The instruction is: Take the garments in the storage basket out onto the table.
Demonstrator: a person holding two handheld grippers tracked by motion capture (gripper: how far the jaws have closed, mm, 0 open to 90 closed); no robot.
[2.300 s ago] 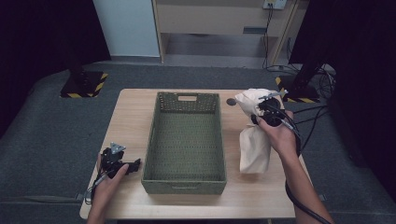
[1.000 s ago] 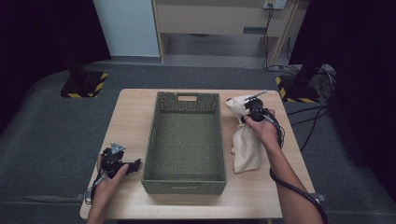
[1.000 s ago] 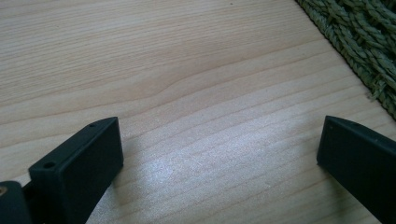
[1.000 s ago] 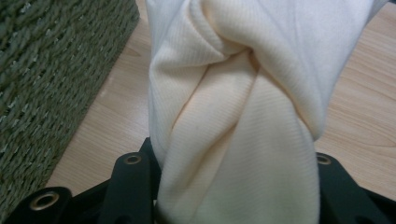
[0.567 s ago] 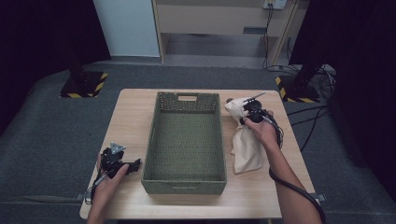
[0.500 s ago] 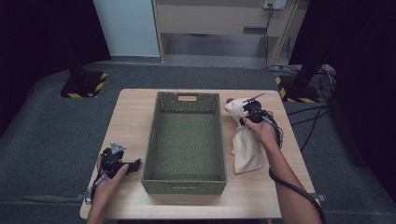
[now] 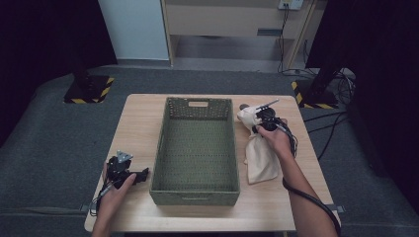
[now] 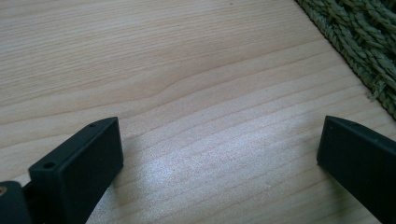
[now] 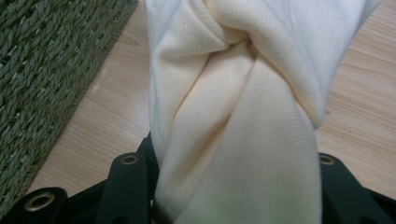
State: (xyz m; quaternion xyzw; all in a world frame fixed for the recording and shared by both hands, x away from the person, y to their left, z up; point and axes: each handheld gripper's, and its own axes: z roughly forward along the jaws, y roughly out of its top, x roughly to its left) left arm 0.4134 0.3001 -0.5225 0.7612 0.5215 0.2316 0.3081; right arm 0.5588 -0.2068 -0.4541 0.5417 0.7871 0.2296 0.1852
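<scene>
Woven green fibre makes up the rectangular basket [image 7: 195, 148] set at the middle of the wooden table [image 7: 138, 118], and nothing is seen lying inside it; a handle slot is cut in its far wall. A cream cloth [image 7: 259, 155] is draped on the table just beside the basket's right wall, its upper end gathered and lifted by the right gripper [image 7: 258, 120], which is held in the person's right hand [image 7: 274, 138]. In the right gripper view the cloth [image 9: 243, 116] is seen twisted into a bunch and clamped between the two black jaws, with the basket's weave [image 9: 42, 70] at the left edge. The left gripper [image 7: 129, 174] is rested on the table near the basket's near left corner, held in the left hand [image 7: 114, 190]; its jaws are seen wide apart over bare wood in the left gripper view, with a corner of the basket [image 8: 364, 42] cut off at the upper right. A small dark object behind the cloth's top cannot be made out
</scene>
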